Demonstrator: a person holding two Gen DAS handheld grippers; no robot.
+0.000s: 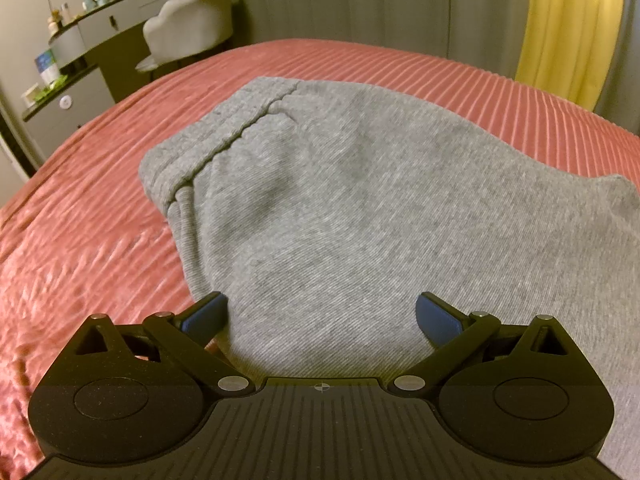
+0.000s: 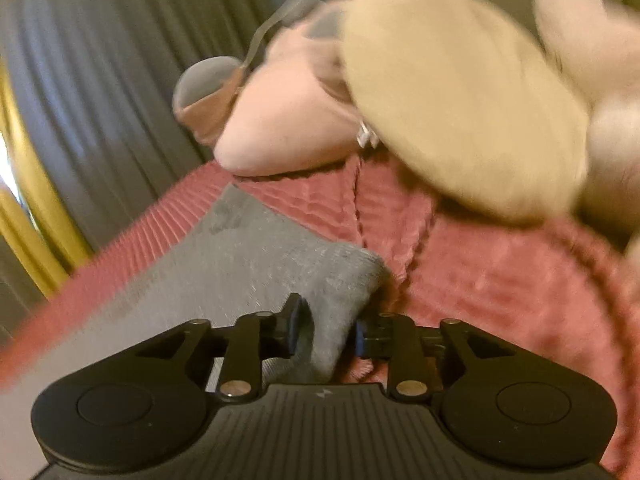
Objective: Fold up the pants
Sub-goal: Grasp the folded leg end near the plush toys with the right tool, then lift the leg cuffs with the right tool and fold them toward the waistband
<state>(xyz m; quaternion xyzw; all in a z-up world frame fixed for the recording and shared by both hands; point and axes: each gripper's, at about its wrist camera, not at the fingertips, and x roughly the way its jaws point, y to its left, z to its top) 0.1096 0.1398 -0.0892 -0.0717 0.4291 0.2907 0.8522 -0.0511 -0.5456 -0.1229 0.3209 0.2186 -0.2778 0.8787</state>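
Observation:
Grey sweatpants [image 1: 344,200] lie on a pink ribbed bedspread [image 1: 80,220], waistband at the far left. My left gripper [image 1: 322,318] is open, its blue pads [image 1: 206,314] wide apart just above the near part of the pants, holding nothing. In the blurred right wrist view, my right gripper [image 2: 327,332] has its jaws closed on a bunched corner of the grey pants [image 2: 280,264], the fabric pinched between the pads.
A grey chair [image 1: 192,24] and a dresser with bottles [image 1: 80,40] stand past the bed's far left. Grey and yellow curtains [image 1: 568,24] hang behind. Pink and beige pillows [image 2: 460,92] lie on the bed ahead of the right gripper.

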